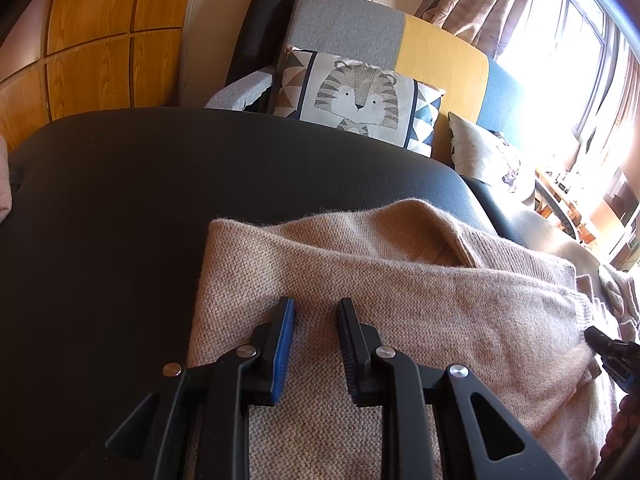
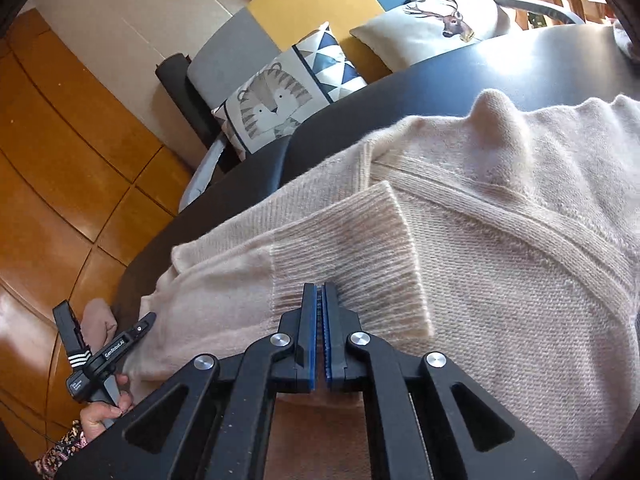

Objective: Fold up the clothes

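Note:
A beige knit sweater [image 1: 400, 288] lies partly folded on a black padded surface [image 1: 120, 208]. My left gripper [image 1: 316, 308] is open and empty, just above the sweater's left part. In the right wrist view the sweater [image 2: 500, 240] lies spread with a sleeve folded across it, and its ribbed cuff [image 2: 352, 256] lies right in front of my right gripper [image 2: 320, 292]. The right gripper's jaws are shut, with only a thin gap and no cloth seen between them. The left gripper also shows in the right wrist view [image 2: 132, 336], at the sweater's left edge.
A sofa [image 1: 352, 28] with a tiger cushion [image 1: 360, 100] and a deer cushion [image 2: 440, 20] stands behind the black surface [image 2: 480, 72]. The wooden floor [image 2: 60, 160] lies to the left. A bright window [image 1: 580, 60] is at the right.

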Demonstrator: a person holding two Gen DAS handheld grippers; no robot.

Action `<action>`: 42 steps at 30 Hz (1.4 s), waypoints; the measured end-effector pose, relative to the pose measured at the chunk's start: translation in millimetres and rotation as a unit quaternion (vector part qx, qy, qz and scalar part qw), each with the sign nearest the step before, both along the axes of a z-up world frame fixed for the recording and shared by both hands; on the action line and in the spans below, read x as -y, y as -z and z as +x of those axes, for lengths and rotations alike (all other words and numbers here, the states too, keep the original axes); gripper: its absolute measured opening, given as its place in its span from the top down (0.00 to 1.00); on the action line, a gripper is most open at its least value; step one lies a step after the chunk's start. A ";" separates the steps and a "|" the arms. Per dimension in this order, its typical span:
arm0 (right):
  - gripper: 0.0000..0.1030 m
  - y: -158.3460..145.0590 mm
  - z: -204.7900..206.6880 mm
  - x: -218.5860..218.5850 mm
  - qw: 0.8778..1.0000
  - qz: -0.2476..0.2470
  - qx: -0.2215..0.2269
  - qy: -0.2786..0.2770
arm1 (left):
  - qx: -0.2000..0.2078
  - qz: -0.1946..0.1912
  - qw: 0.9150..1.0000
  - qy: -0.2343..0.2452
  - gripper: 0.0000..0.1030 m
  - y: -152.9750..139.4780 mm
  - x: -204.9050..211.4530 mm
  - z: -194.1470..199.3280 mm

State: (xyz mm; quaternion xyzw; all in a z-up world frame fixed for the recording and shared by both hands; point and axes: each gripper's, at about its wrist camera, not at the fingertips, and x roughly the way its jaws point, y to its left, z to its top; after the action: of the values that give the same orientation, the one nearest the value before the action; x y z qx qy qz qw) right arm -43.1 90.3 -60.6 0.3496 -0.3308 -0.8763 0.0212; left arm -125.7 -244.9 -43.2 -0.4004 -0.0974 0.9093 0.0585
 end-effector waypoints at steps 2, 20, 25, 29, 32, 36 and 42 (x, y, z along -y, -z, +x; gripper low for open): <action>1.00 2.0 3.5 -5.9 1.000 -0.019 -0.002 0.015 | 0.000 0.001 1.000 0.000 0.79 -0.1 -0.1 -0.2; 0.94 -16.8 1.9 47.2 0.996 -0.040 -0.036 -0.074 | -0.001 0.005 1.000 -0.003 0.79 1.1 1.0 1.3; 0.94 -9.0 -20.7 102.8 0.986 -0.049 -0.025 -0.155 | -0.001 0.008 1.000 -0.003 0.79 1.4 1.7 1.7; 0.96 3.2 -23.3 116.5 0.986 -0.043 -0.001 -0.163 | -0.001 0.014 1.000 -0.002 0.79 1.6 2.8 1.9; 0.97 6.8 -13.8 102.8 0.988 -0.062 -0.004 -0.139 | -0.001 0.019 1.000 -0.002 0.79 1.8 3.6 2.1; 0.96 2.4 -3.3 77.2 0.992 -0.076 -0.015 -0.103 | -0.001 0.024 1.000 -0.002 0.79 1.9 4.4 2.4; 0.95 4.8 -2.4 39.6 0.994 -0.099 -0.018 -0.052 | -0.001 0.025 1.000 -0.002 0.79 1.6 4.9 3.3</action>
State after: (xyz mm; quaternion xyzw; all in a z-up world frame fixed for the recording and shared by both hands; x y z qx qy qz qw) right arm -45.5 50.6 -65.5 0.3468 -0.3966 -0.8431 0.1074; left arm -122.4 -249.8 -44.8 -0.3979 -0.1208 0.9070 0.0673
